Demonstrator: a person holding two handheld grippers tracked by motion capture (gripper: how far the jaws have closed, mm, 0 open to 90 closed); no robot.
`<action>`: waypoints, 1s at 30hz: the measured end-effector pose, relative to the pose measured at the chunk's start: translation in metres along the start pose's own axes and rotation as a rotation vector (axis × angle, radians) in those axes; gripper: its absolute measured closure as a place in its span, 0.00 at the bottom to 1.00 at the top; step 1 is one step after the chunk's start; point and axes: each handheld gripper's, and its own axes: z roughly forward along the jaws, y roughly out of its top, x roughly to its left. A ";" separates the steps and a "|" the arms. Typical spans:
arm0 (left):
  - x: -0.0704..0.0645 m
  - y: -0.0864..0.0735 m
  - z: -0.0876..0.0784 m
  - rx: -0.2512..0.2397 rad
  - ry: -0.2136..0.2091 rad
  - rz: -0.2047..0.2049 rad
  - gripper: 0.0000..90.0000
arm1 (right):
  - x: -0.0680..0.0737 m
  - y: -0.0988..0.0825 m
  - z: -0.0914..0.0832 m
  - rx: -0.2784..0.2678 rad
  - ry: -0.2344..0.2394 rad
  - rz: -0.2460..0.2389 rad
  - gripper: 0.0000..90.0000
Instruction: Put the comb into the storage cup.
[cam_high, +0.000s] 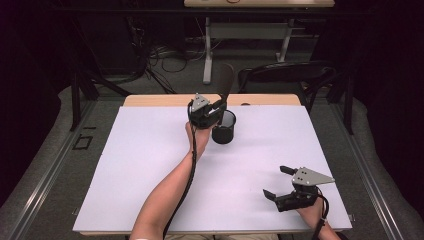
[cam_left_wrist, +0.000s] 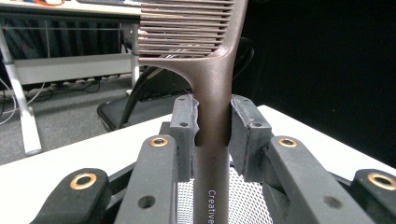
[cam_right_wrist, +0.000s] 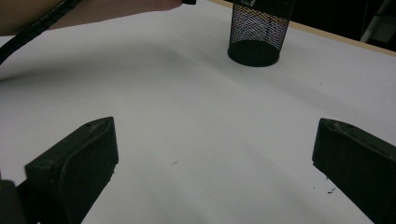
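Here we hold a brown comb (cam_left_wrist: 212, 93) by its handle, upright, teeth at the top, its lower end reaching down over the black mesh pen cup (cam_high: 223, 127). Our left gripper (cam_high: 217, 111) is clenched on that handle; in the left gripper view both pads press the stem from either side, with the mesh of the cup showing below them. The cup stands on the white bench (cam_high: 150, 165), toward its far edge and just beside our left hand (cam_high: 200, 135).

We judge the step in hand to be setting the comb into the cup, handle first. The next move calls for keeping the comb upright and centred over the opening, lowering it until the handle rests inside, and only then easing the grip, since a tall comb let go off-centre could tip the light cup.

Our right gripper (cam_high: 280, 182) rests well apart, near the bench's near right corner, released, its jaws wide with nothing between them. Beyond the bench stand a black chair (cam_high: 285, 75) and a far desk (cam_high: 260, 4).
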 end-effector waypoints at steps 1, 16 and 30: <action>0.000 0.000 0.000 0.001 0.000 0.003 0.81 | 0.000 0.000 0.000 0.000 0.000 -0.002 0.00; 0.001 -0.006 -0.001 0.011 0.009 -0.004 0.81 | 0.000 0.000 0.000 0.001 0.000 0.002 0.00; -0.002 -0.012 0.003 0.054 0.010 0.038 0.81 | 0.000 0.000 0.000 0.000 0.001 -0.001 0.00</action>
